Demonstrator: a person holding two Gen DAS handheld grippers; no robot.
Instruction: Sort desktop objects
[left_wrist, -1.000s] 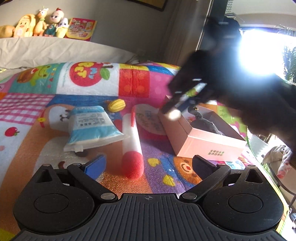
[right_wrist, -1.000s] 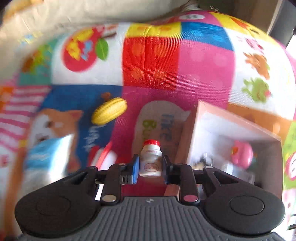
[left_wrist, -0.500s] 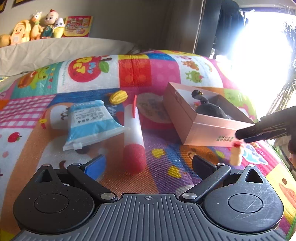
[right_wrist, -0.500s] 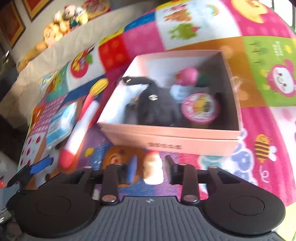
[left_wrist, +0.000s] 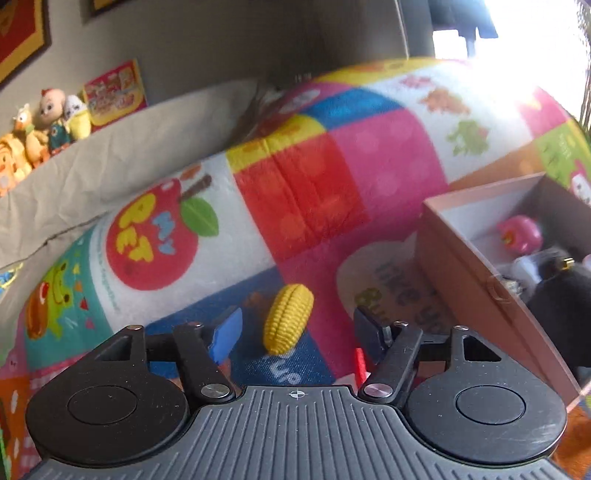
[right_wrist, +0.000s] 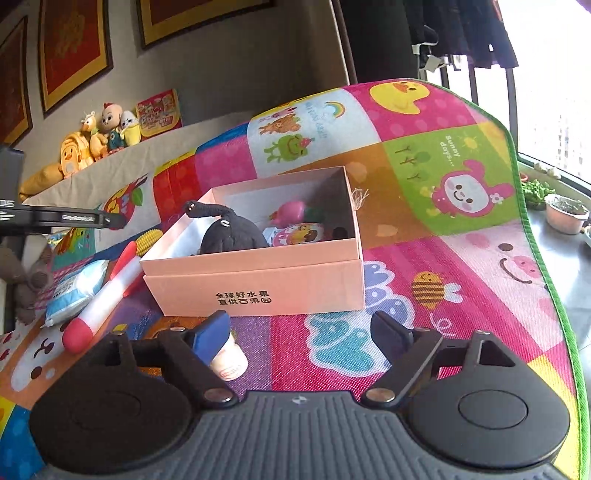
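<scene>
A pink cardboard box (right_wrist: 255, 284) stands on the colourful play mat and holds a black plush toy (right_wrist: 231, 234), a pink toy (right_wrist: 290, 212) and a round tin (right_wrist: 299, 234). My right gripper (right_wrist: 301, 332) is open just in front of the box; a small yoghurt bottle (right_wrist: 231, 362) stands on the mat by its left finger. My left gripper (left_wrist: 297, 330) is open, with a yellow toy corn cob (left_wrist: 288, 317) on the mat between its fingers. The box (left_wrist: 476, 291) is at its right.
A red and white marker-shaped toy (right_wrist: 105, 299) and a blue and white pouch (right_wrist: 75, 288) lie left of the box. Plush toys (right_wrist: 99, 136) sit on a grey ledge behind. The mat's green edge (right_wrist: 532, 229) drops off at the right near plant pots.
My right gripper let go of the yoghurt bottle in front of the box and opened. My left gripper moved forward over the mat to the corn cob.
</scene>
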